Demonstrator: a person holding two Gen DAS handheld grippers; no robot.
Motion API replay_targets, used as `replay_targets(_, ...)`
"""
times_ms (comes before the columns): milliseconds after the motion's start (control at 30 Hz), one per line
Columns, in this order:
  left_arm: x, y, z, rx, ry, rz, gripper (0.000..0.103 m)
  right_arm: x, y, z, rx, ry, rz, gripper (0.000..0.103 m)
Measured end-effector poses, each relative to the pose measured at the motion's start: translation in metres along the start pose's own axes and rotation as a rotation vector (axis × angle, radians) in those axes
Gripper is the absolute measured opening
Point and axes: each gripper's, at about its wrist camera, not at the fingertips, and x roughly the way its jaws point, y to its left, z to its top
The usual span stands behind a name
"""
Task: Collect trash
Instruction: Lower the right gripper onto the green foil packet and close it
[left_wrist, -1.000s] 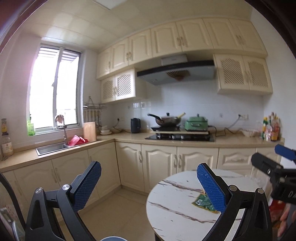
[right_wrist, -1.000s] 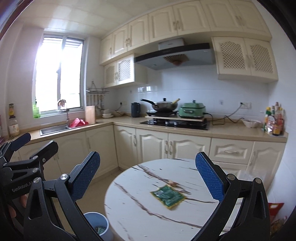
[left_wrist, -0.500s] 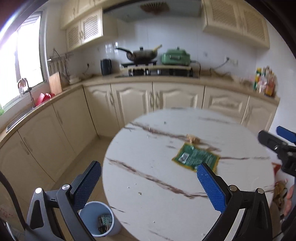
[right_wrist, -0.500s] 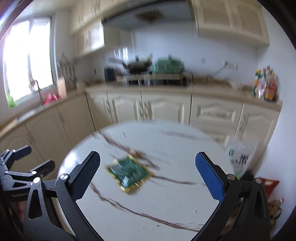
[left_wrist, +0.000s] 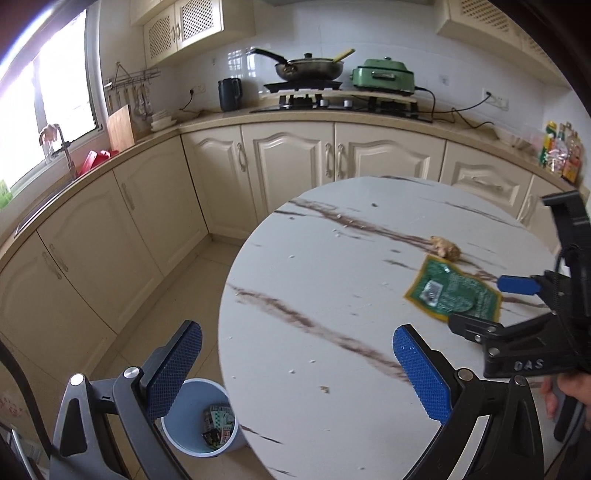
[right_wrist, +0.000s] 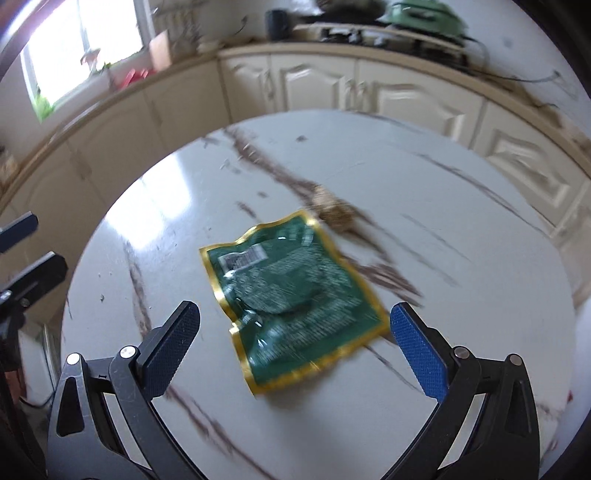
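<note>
A flat green wrapper with a gold edge (right_wrist: 295, 295) lies on the round white marble table (right_wrist: 166, 206); it also shows in the left wrist view (left_wrist: 452, 293). A small beige crumpled scrap (right_wrist: 334, 210) lies just beyond it, also in the left wrist view (left_wrist: 447, 249). My right gripper (right_wrist: 295, 343) is open, its fingers straddling the wrapper's near end from above. My left gripper (left_wrist: 299, 365) is open and empty over the table's left edge. A light blue bin (left_wrist: 201, 421) with trash in it stands on the floor below the left gripper.
Cream kitchen cabinets (left_wrist: 288, 166) and a countertop run behind the table, with a stove, a wok (left_wrist: 308, 68) and a green cooker (left_wrist: 384, 75). A sink and a window are at the left. Small crumbs dot the table.
Both grippers have tilted down and moved in toward the table. The right gripper has closed in over the green wrapper, which now lies between its fingers. Both stay open.
</note>
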Motion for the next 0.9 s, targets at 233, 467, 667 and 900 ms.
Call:
replay_targets(233, 0.017, 0.013, 0.001, -0.017, 0.011, -0.013, 0.102, 0.028, 0.005, 0.010, -0.077, 0.058, -0.013, 0.103)
replay_targets(467, 0.021, 0.008, -0.002, -0.002, 0.025, -0.019, 0.102, 0.031, 0.000, 0.009, -0.106, 0.040, 0.000, 0.100)
replay_targets(667, 0.021, 0.013, 0.000, 0.000, 0.031, -0.018, 0.102, 0.018, -0.004, 0.004, -0.102, 0.037, 0.000, 0.065)
replay_targets(900, 0.020, 0.009, 0.002, 0.039, 0.040, -0.016, 0.102, 0.004, -0.012, -0.003, -0.093, 0.010, 0.030, 0.031)
